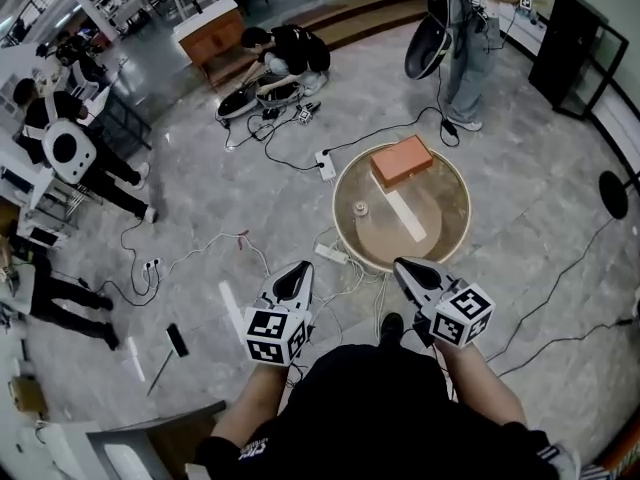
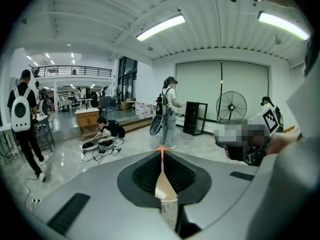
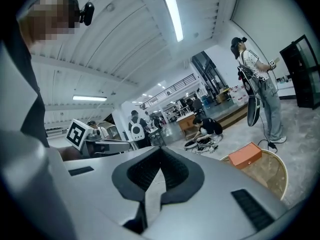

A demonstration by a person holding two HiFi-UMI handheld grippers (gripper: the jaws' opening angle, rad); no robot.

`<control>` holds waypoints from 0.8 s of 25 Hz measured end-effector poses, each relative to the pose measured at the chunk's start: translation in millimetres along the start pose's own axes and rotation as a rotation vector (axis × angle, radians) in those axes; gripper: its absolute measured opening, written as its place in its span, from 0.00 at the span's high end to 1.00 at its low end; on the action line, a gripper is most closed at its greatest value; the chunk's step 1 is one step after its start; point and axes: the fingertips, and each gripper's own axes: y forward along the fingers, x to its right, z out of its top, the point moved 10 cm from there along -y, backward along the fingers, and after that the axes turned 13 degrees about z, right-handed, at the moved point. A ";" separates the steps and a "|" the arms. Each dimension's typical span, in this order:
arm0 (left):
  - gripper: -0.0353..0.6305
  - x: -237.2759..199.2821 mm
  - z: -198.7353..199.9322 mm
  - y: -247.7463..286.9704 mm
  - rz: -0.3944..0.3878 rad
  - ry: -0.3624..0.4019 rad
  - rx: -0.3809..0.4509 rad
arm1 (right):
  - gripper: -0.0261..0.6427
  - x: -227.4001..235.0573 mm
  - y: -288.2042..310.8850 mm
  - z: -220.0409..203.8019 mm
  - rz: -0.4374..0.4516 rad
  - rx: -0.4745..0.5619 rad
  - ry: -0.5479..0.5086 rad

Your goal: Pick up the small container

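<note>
Nearest: two tools, held side by side over the floor, both short of the tabletop (image 1: 447, 230). Left tool (image 1: 297, 270): jaws pressed together, gripping nothing. Right tool (image 1: 402, 266): jaws meeting at the tips, also gripping nothing.

Between tools and tabletop: tangled cables (image 1: 352, 280) on the floor, plus one white power strip (image 1: 332, 254) just beside the near rim.

On the round tabletop, three things. One small container (image 1: 360, 208) at the left part, standing alone, touched by neither tool. One white strip (image 1: 405, 215) lying flat to its right, apart from it. One orange box (image 1: 401, 160) at the far side, beyond both, near the rim.

Past the far rim: a second power strip (image 1: 326, 165) with more cable running off.

Farther back: one crouching person (image 1: 285, 53) over gear on the floor, one standing person (image 1: 470, 38) holding a dark bag, one black shelf (image 1: 580, 48) at far right. At left, one person with white backpack (image 1: 62, 140) and at least one more below.
</note>
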 end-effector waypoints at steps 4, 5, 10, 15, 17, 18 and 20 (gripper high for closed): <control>0.91 6.4 9.1 39.8 -0.006 0.015 -0.010 | 0.94 36.0 3.5 9.2 -0.009 -0.001 0.012; 0.91 7.8 11.6 48.3 -0.010 0.015 -0.008 | 0.94 42.7 5.5 9.5 -0.009 -0.005 0.018; 0.91 -4.3 23.5 85.6 -0.037 0.012 0.010 | 0.94 66.7 35.1 16.4 -0.008 -0.046 0.028; 0.91 -49.6 29.6 130.9 -0.055 -0.019 0.010 | 0.94 87.4 84.6 37.5 -0.037 -0.063 0.005; 0.91 -71.2 39.3 145.1 -0.063 -0.008 0.022 | 0.94 90.6 105.2 50.5 -0.057 -0.044 0.013; 0.91 -82.1 45.0 151.9 -0.068 0.000 0.032 | 0.94 91.8 115.8 57.3 -0.066 -0.038 0.014; 0.91 -102.2 52.6 166.0 -0.076 0.012 0.045 | 0.94 97.2 136.5 64.4 -0.075 -0.043 0.011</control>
